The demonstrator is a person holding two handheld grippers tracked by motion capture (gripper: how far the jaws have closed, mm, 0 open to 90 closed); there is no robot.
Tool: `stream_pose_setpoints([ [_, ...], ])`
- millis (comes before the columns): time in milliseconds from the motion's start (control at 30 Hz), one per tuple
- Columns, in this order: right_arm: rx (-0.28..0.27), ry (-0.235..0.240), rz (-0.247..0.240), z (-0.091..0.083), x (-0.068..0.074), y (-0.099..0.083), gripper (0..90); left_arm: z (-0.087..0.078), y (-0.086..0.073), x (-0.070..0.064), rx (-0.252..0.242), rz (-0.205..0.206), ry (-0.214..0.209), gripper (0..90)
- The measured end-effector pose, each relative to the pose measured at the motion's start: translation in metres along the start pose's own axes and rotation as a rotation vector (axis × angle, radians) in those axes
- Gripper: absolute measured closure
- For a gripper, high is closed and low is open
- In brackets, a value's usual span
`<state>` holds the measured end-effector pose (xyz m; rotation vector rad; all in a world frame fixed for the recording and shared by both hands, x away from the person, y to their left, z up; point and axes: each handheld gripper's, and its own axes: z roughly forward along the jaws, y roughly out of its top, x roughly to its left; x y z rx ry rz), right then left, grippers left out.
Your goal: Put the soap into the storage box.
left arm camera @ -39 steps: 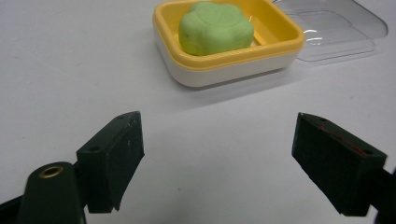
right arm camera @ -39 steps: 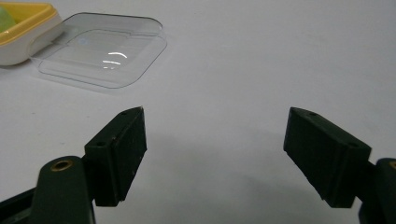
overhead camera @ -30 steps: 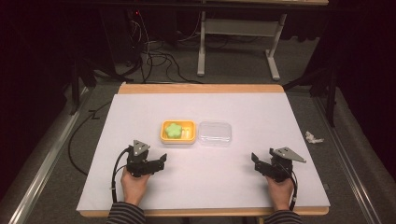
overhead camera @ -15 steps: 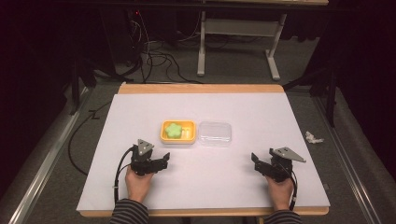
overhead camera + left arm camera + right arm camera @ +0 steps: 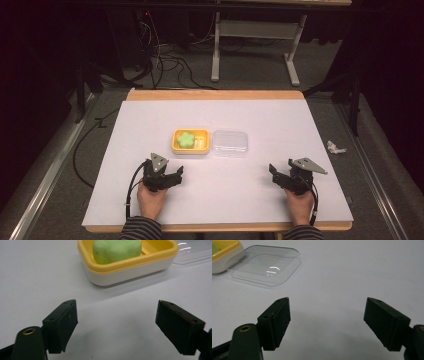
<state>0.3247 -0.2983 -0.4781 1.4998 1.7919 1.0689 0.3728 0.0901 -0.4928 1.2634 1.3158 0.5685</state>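
Two tongs rest low on the white counter (image 5: 225, 195), one in each hand, both released with jaws spread wide and nothing between them. Left tongs (image 5: 176, 175) point toward the yellow soap dish (image 5: 190, 141), which sits near the middle of the counter, ahead of them and apart from the jaws; in the left gripper view the same tongs (image 5: 116, 323) frame bare surface, with the dish (image 5: 130, 266) just beyond. A green star-shaped soap (image 5: 186, 139) lies inside the dish, toward its left end, rising above the yellow rim (image 5: 115, 250). A clear plastic lid (image 5: 230, 143) lies flat just beside the dish on its right; whether the two touch cannot be told. Right tongs (image 5: 274, 173) sit well apart from the lid, nearer the counter's right edge; in the right gripper view (image 5: 327, 323) the lid (image 5: 265, 265) appears farther off at upper left. A crumpled white scrap (image 5: 335, 147) lies on the floor to the right.
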Motion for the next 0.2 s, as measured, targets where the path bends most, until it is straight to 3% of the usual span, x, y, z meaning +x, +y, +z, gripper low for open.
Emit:
stream_pose_setpoints([
  [33,0.003,-0.001,0.001,0.0001,-0.0003,0.0001,22.0,-0.0019,-0.0026,-0.0027,-0.012,0.036,-0.003,19.0],
  [200,0.000,-0.004,0.009,-0.0007,-0.0004,-0.0001,21.9,-0.0041,-0.0014,-0.0021,-0.024,0.014,-0.013,19.8],
])
